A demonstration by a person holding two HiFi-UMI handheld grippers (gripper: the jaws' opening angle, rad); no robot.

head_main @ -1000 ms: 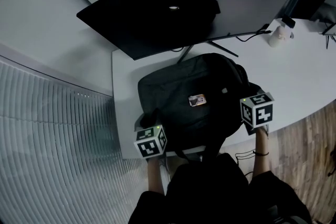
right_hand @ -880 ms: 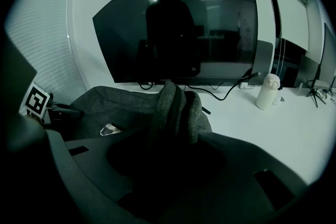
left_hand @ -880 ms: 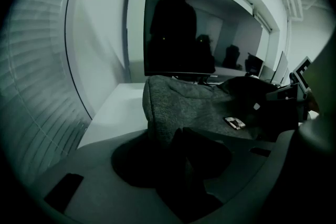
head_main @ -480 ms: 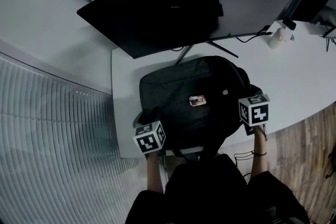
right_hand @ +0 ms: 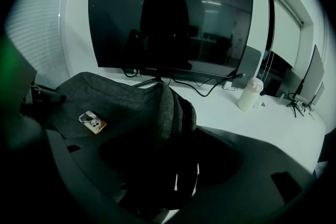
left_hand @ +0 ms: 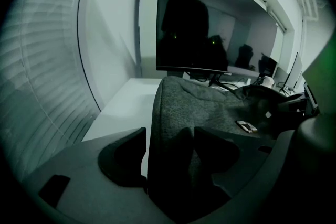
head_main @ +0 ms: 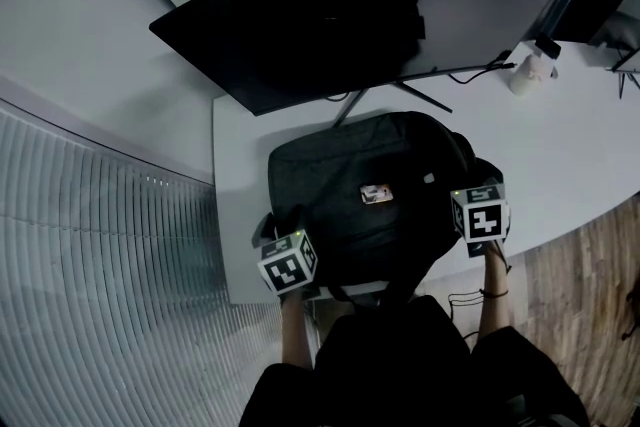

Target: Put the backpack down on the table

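The dark grey backpack (head_main: 370, 180) lies flat on the white table (head_main: 240, 135), with a small picture tag (head_main: 376, 194) on its top. My left gripper (head_main: 280, 225) is at the bag's near left corner. Its jaws are opening around the bag's edge (left_hand: 173, 113), and a strip of table shows beside the left jaw. At the near right side is my right gripper (head_main: 472, 183). Its jaws are also opening, with the bag's padded edge (right_hand: 165, 107) loose between them. The left gripper (left_hand: 170, 136) and right gripper (right_hand: 168, 147) no longer press on the fabric.
A wide curved monitor (head_main: 350, 15) stands on its stand just behind the bag, with cables trailing to the right. A white bottle (head_main: 527, 73) is at the back right. Ribbed blinds run along the left. The table's front edge is under my hands, with wooden floor at the right.
My right gripper has slid a little left and down beside the bag. The backpack has settled slightly to the right on the table. The left gripper has hardly moved.
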